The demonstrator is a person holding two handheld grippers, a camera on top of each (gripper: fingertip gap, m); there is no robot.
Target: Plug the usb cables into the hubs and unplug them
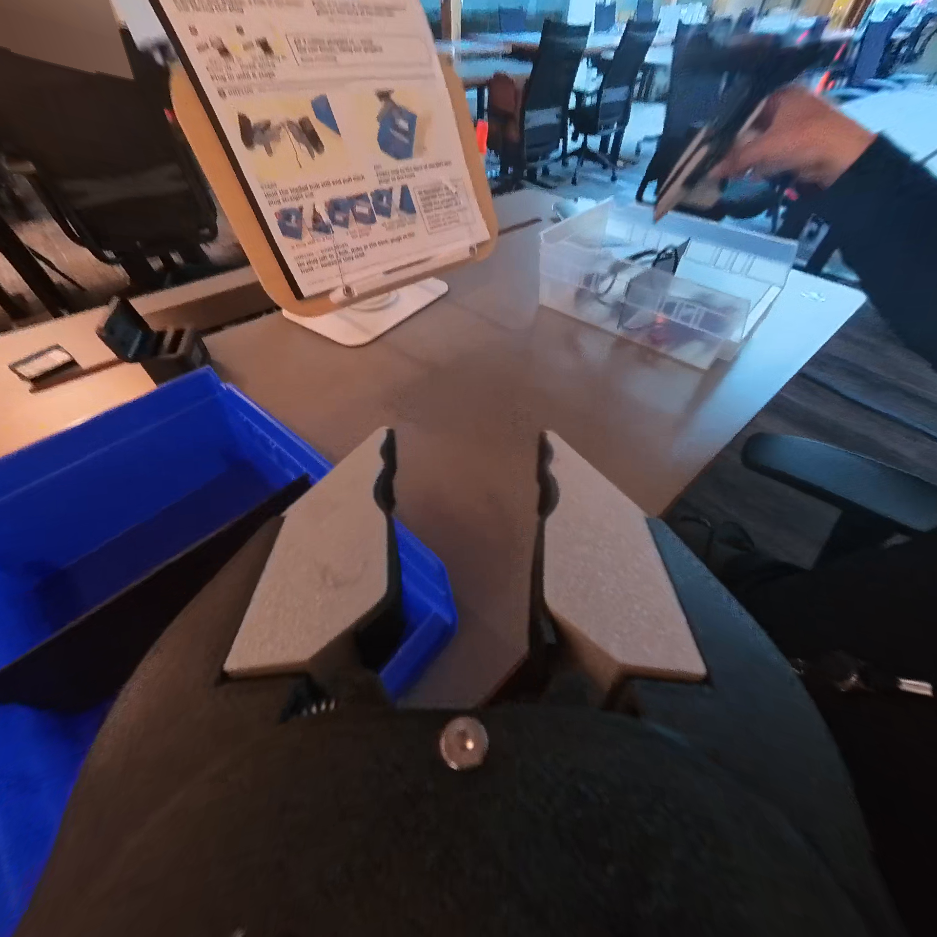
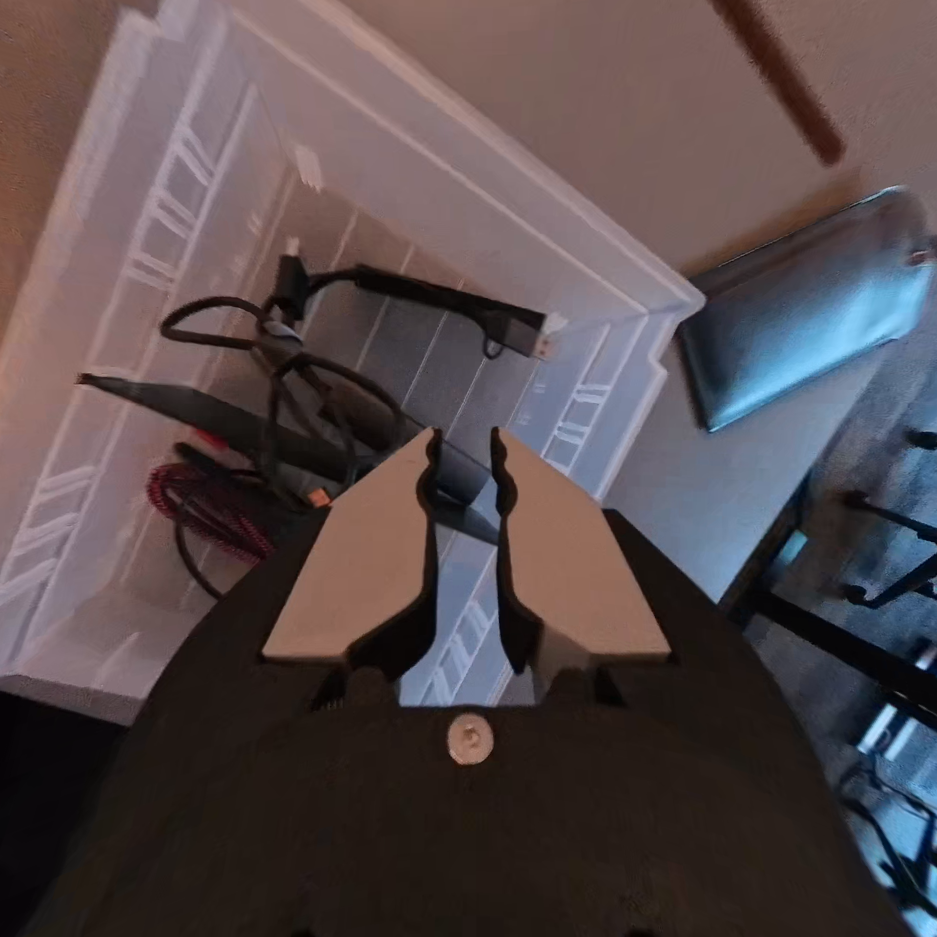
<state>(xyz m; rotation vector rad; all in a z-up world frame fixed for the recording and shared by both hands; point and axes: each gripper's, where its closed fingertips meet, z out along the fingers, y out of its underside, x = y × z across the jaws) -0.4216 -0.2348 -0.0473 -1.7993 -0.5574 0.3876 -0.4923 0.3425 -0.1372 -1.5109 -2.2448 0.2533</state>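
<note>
Hub [image 2: 446,309] lies crosswise in the clear bin [image 2: 456,137], beyond the right hand-held gripper [image 2: 464,436], whose jaws stand apart and empty; the left hand-held gripper [image 1: 466,438], also apart, hangs well off.

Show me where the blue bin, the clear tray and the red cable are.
blue bin [image 1: 167,431]: left wrist view, far rim.
clear tray [image 2: 456,147]: right wrist view, bare rim.
red cable [image 2: 213,517]: right wrist view, coiled braid.

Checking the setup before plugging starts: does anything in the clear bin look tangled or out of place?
Yes. In the clear bin, the black cables lie looped over one another and over a dark divider, with a red braided cable bunched beside them.
</note>
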